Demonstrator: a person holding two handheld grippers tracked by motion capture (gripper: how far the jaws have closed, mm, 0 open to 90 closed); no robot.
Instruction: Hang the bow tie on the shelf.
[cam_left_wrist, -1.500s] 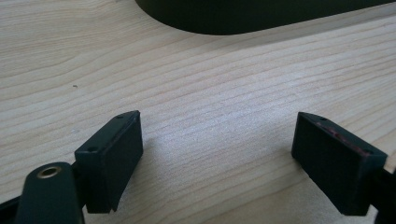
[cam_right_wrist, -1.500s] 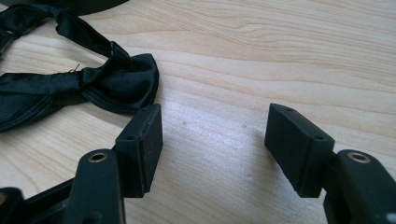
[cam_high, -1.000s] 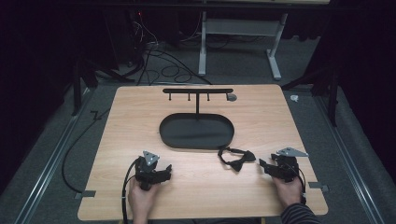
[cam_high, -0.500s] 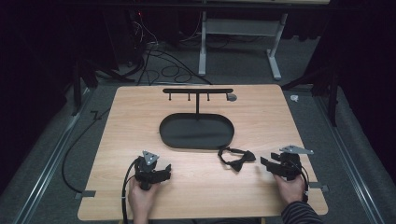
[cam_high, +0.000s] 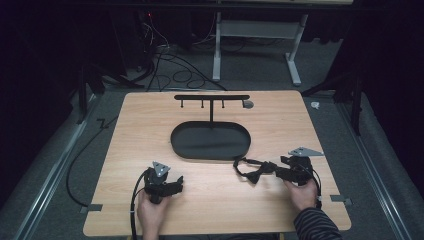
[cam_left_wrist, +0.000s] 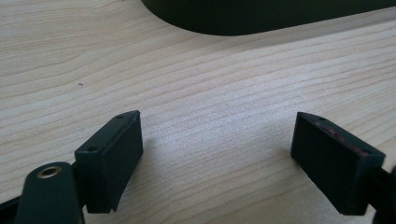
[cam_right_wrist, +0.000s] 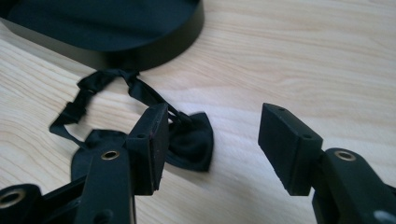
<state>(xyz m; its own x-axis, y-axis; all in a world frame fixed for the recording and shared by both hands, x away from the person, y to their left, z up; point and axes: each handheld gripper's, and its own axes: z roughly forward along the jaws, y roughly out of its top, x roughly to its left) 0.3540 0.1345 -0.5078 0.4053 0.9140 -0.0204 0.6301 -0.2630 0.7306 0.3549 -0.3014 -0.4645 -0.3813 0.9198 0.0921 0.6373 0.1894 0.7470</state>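
Right gripper (cam_right_wrist: 212, 144): jaws apart, having just opened a little, nothing clamped — one wing of the black fabric bow tie (cam_right_wrist: 187, 140) shows in the gap, lying flat on the pale wood-grain table (cam_right_wrist: 303, 56).
Bow tie strap curls toward the black oval tray (cam_right_wrist: 140, 51), just beside it.
Left gripper (cam_left_wrist: 217, 154): jaws wide apart over bare wood — well apart from the tie.
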